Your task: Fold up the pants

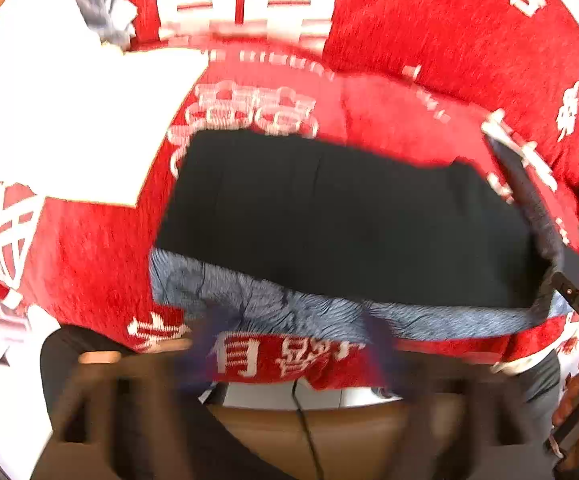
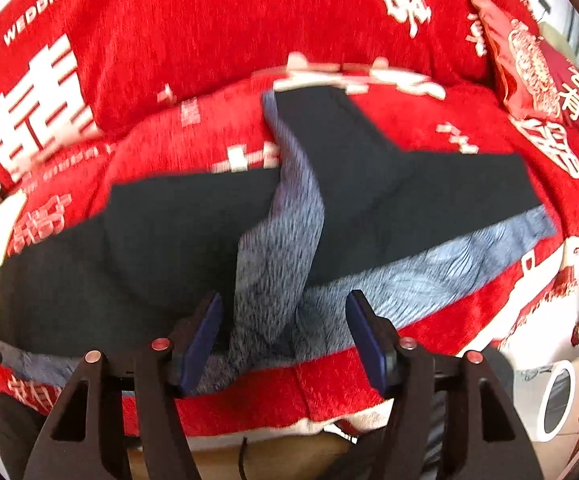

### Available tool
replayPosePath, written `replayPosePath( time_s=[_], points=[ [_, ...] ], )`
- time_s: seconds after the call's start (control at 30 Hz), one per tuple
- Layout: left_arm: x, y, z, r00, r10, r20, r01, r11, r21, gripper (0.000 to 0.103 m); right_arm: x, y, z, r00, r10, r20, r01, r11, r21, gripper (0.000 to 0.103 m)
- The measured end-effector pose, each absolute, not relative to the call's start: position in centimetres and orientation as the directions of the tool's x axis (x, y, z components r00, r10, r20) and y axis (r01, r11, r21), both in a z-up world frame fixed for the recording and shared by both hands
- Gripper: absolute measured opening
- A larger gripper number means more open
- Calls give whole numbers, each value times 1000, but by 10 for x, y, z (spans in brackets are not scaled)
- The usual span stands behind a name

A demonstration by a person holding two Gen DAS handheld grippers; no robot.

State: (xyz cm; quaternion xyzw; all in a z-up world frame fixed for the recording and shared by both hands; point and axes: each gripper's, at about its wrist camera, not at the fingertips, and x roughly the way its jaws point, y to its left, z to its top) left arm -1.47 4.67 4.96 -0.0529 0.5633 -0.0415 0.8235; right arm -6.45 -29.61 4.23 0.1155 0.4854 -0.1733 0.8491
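Two hand-held grippers, both spread, gripped nothing. Left hand-held gripper [image 1: 293, 344] hovered off the pants' [image 1: 341, 220] near hem on the red blanket [image 1: 89, 264]. Right hand-held gripper [image 2: 285, 336] straddled the raised grey flap [image 2: 277, 248]; risk: flap could flop back, undoing the fold.

This looks like a living room in a home, dressed for a wedding. A sofa is draped in a red plush cover [image 2: 217, 40] woven with white double-happiness characters and the words "HAPPY WEDDING", and a red embroidered cushion [image 2: 525, 60] leans at its far right end. Household laundry lies about: dark pants with a blue-grey lining [image 1: 329, 220] spread on the seat, a white cloth [image 1: 77, 128] beside them, and wooden flooring [image 1: 329, 432] below the seat edge.
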Motion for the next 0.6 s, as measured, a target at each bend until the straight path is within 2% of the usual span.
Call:
replayPosePath(
  time_s=[0.07,0.17,0.27,0.37,0.43,0.5,0.6],
  points=[
    [-15,36,67,476,-131,-869,16,990,-141,95,-60,-293,47,490,-198,-849,385,923,7,77],
    [6,-1,68,476,-150,-866,116,987,-108,95,-53,-289,49,497,-193,-846,347,938,-9,78],
    [30,-55,43,394,-184,-901,216,971,-104,95,-53,-295,51,501,-175,-848,361,932,21,78],
    [44,-105,-2,217,-211,-953,298,944,-141,95,-55,-302,54,503,-178,-846,366,930,22,78],
    [51,-132,-31,175,-140,-975,328,942,-76,95,-57,-308,57,511,-184,-840,367,930,19,78],
    [57,-149,-34,259,-77,-963,342,939,17,103,-58,-313,61,518,-199,-832,373,928,10,79],
    [90,-163,-31,281,-64,-958,323,946,32,103,-56,-325,63,529,-210,-823,384,923,12,79]
  ],
)
